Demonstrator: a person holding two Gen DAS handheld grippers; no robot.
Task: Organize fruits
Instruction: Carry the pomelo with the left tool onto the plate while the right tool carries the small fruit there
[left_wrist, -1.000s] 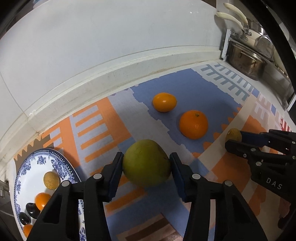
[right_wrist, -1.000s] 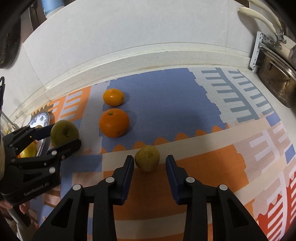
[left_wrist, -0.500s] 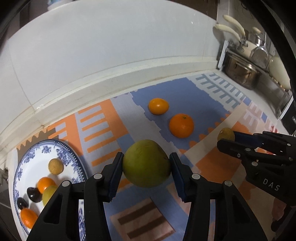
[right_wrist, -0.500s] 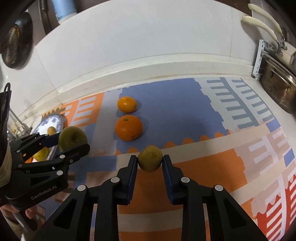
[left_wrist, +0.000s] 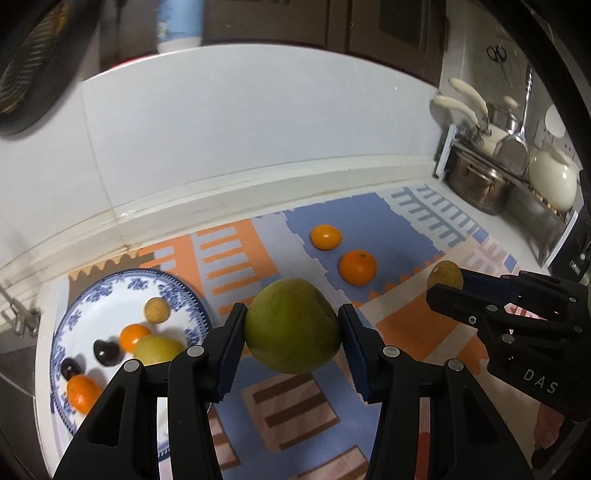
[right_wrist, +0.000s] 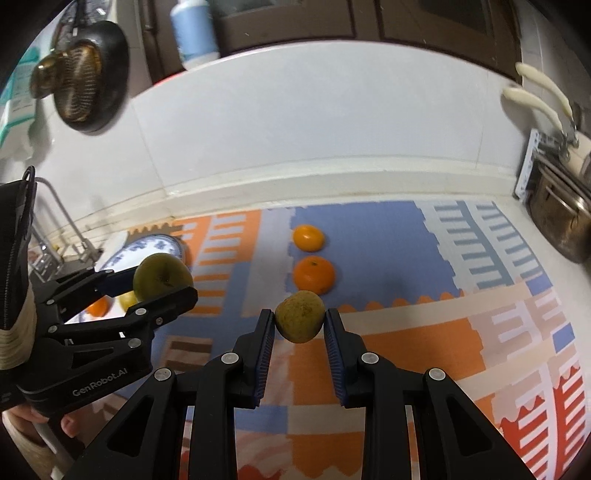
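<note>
Fruit is clamped in both sets of tongs, and both pieces hang clear above the patterned mat (left_wrist: 406, 325) that covers the counter (left_wrist: 491, 218). Our left tongs (left_wrist: 291, 338) are closed on a large green fruit (left_wrist: 291, 334), their blue pads pressing its two sides, and in our right-hand view the same fruit (right_wrist: 162, 275) shows at the far left, just above the near edge of the plate. Our right tongs (right_wrist: 299, 325) grip a small yellow-green fruit (right_wrist: 300, 321) tight between their pads; from the left-hand view it (left_wrist: 445, 275) sits at the tip of the black tongs on the right. On the blue patch of the mat, farther back, we see two oranges lying close together but apart: the smaller orange (left_wrist: 325, 237) farther away, the bigger orange (left_wrist: 357, 267) nearer. At the left stands a blue-and-white plate (left_wrist: 92, 295) already carrying a small yellow fruit (left_wrist: 157, 310), two small oranges, a pale green fruit and two dark fruits. At the far right a steel pot (left_wrist: 476, 184) stands against the wall, and a person's fingers (right_wrist: 70, 424) show under our left tongs.
</note>
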